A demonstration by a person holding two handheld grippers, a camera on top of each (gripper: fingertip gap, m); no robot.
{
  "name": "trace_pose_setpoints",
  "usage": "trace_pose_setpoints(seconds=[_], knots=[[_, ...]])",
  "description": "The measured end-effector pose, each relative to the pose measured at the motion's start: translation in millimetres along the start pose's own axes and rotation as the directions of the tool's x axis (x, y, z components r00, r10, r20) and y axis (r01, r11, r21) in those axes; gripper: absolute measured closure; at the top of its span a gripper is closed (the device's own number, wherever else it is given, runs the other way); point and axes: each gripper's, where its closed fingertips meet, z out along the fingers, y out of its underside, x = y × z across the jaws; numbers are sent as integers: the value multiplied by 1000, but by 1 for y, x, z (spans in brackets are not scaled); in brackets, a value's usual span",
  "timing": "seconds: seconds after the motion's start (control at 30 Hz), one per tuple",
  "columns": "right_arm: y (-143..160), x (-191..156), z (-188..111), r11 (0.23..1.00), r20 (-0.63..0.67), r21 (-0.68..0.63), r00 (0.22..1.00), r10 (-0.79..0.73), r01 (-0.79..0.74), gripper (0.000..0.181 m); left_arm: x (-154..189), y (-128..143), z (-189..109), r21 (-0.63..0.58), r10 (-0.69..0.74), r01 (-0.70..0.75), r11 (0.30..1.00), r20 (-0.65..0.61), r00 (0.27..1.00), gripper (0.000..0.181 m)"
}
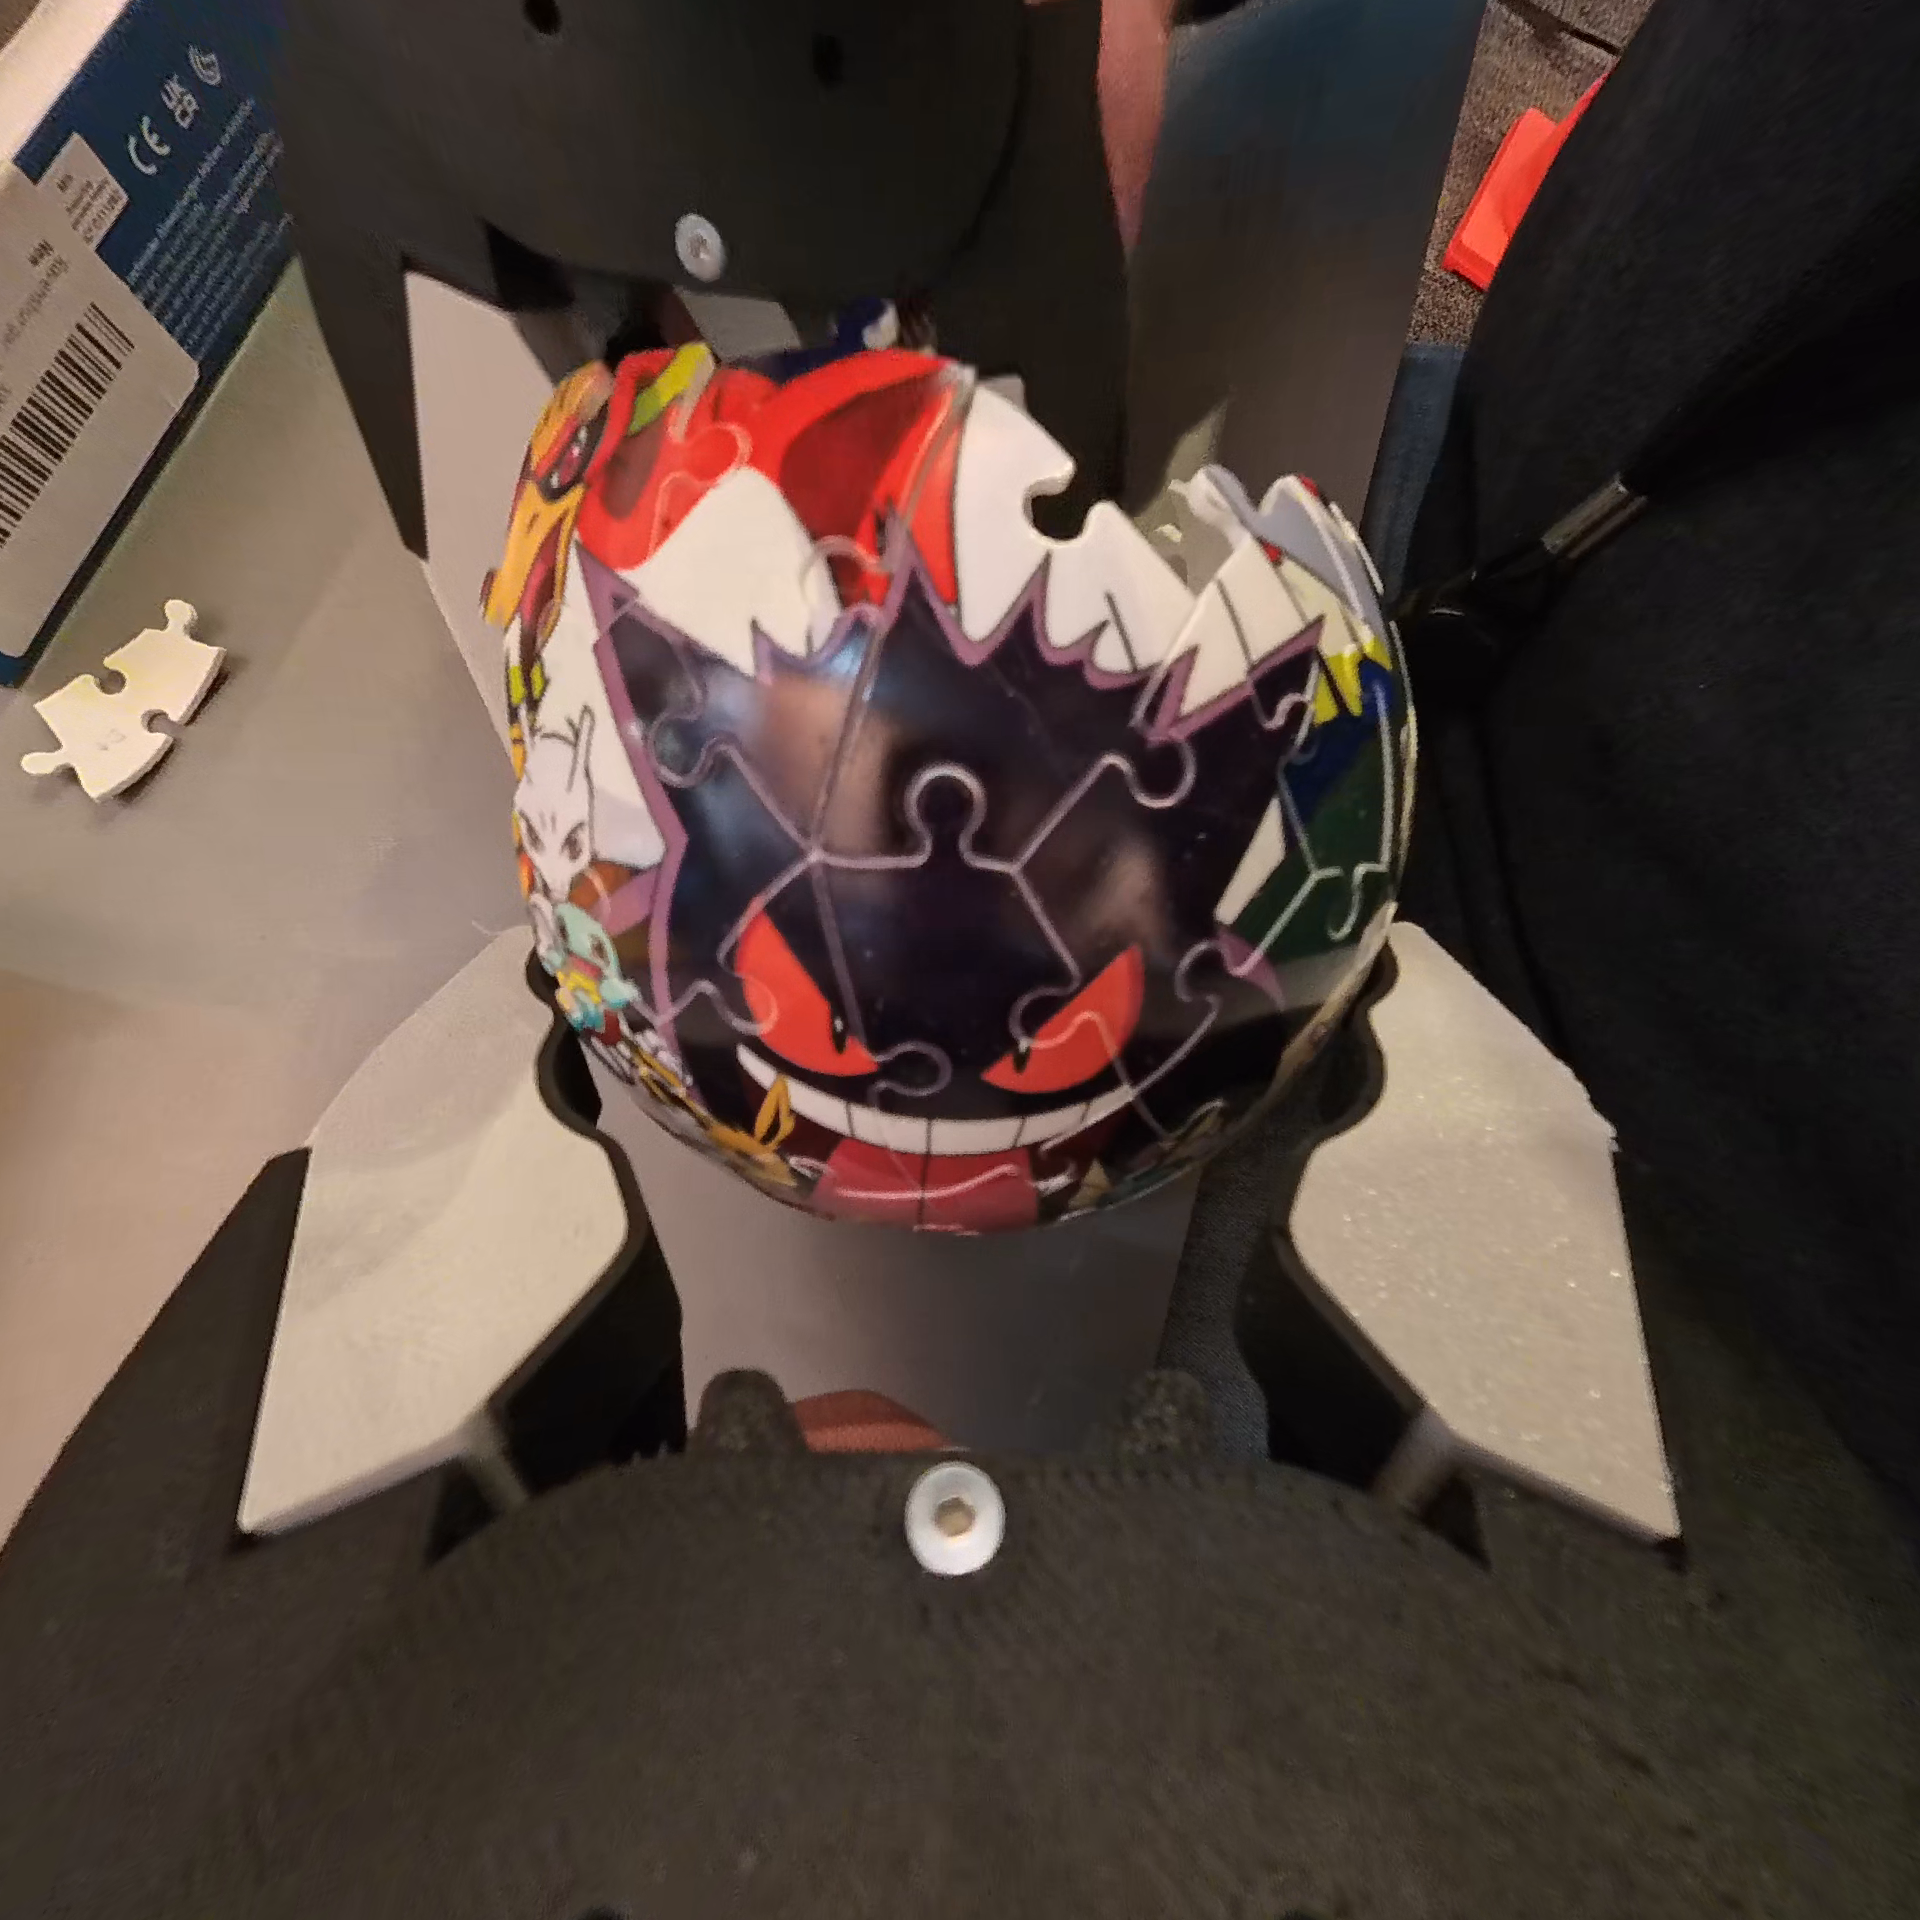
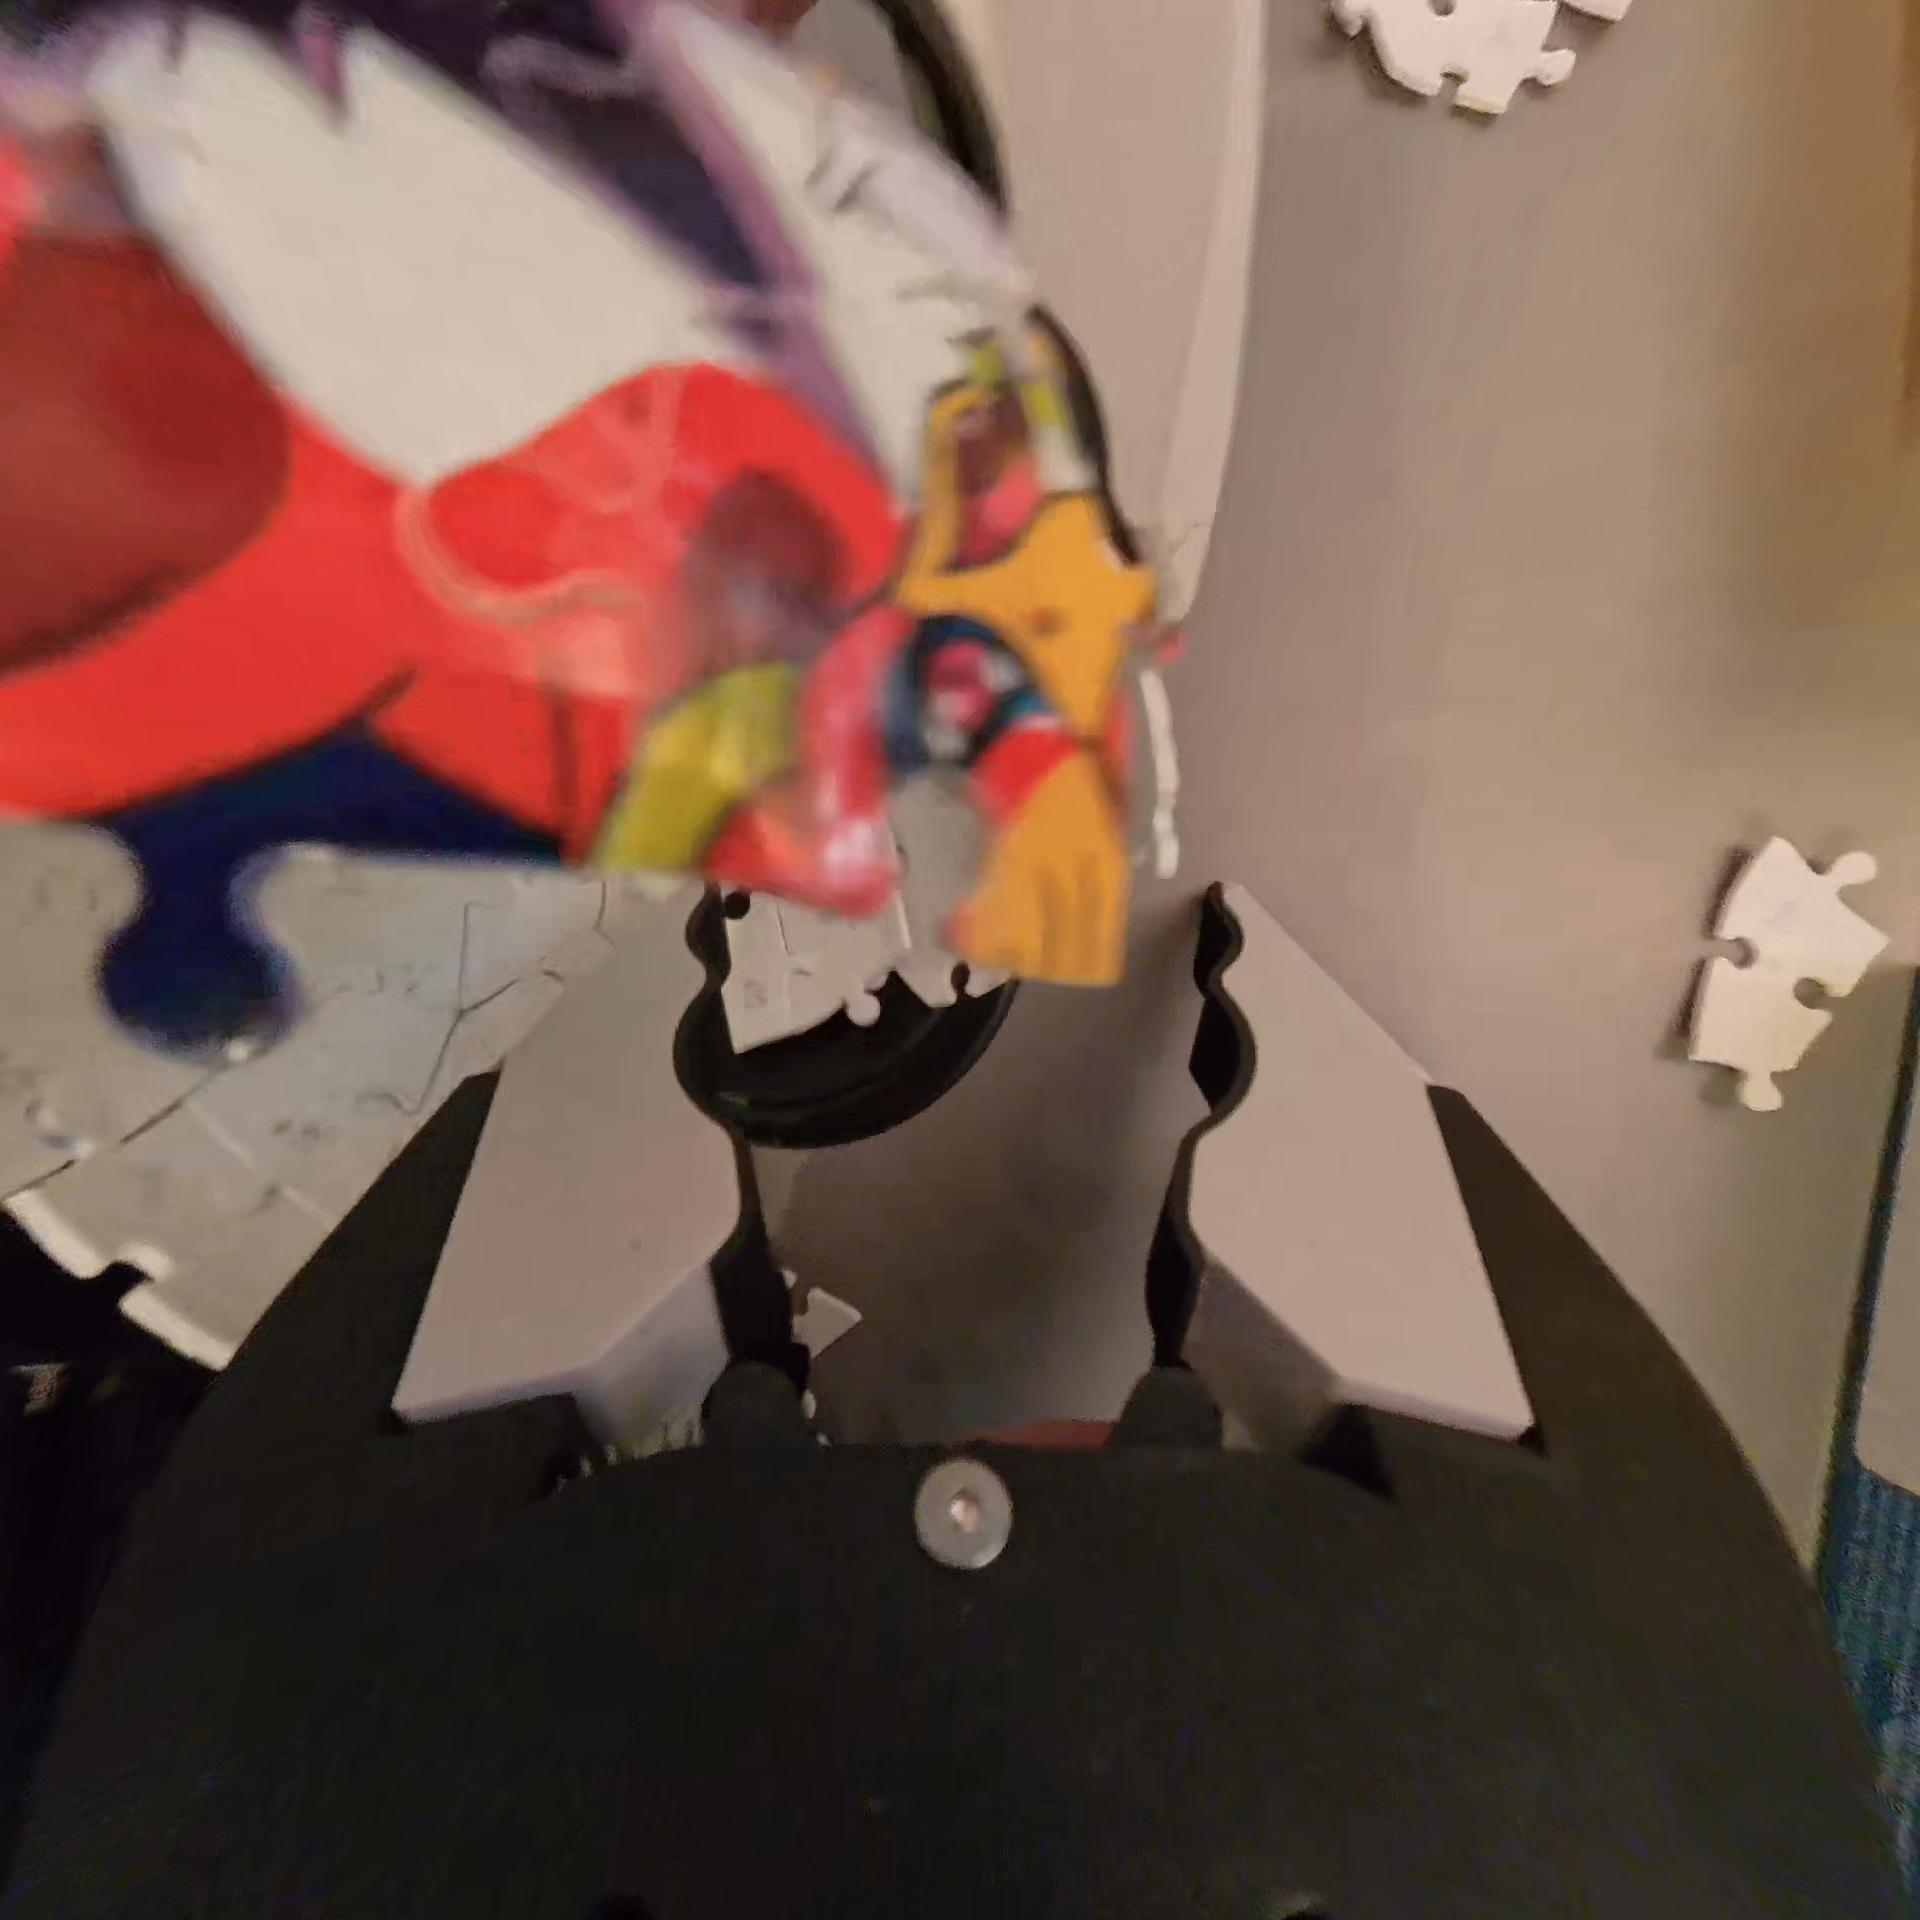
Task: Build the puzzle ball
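Cradling the glossy, mostly built cartoon-printed puzzle ball, the left gripper is clamping its sides; the right gripper is hanging parted and empty; white loose pieces are waiting.

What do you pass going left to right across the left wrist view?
Blue and white box → loose white puzzle pieces → puzzle ball held by the left claw → red object.

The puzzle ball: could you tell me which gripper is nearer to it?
Left. The left gripper cradles the puzzle ball between its fingers. The right gripper is at the ball's open rim, jaws apart, apparently not gripping.
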Motion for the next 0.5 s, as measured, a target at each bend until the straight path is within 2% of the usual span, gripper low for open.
trace_pose_setpoints(seconds=[0.03,0.23,0.37,0.5], knots=[[0,0,0,1000,-21,1,1000,-13,13,90,0,0,0,-2,1,-1,1000,-1,1000,45],[6,3,-6,998,-54,-45,997,-48,45,90,0,1,0,-6,3,-3,1000,0,1000,45],[12,8,-10,995,-38,-84,998,-52,49,84,0,1,1,-10,6,-6,1000,2,1000,45],[18,10,-15,991,-17,-119,998,-64,61,88,0,0,2,-9,7,-7,1000,2,1000,45]])
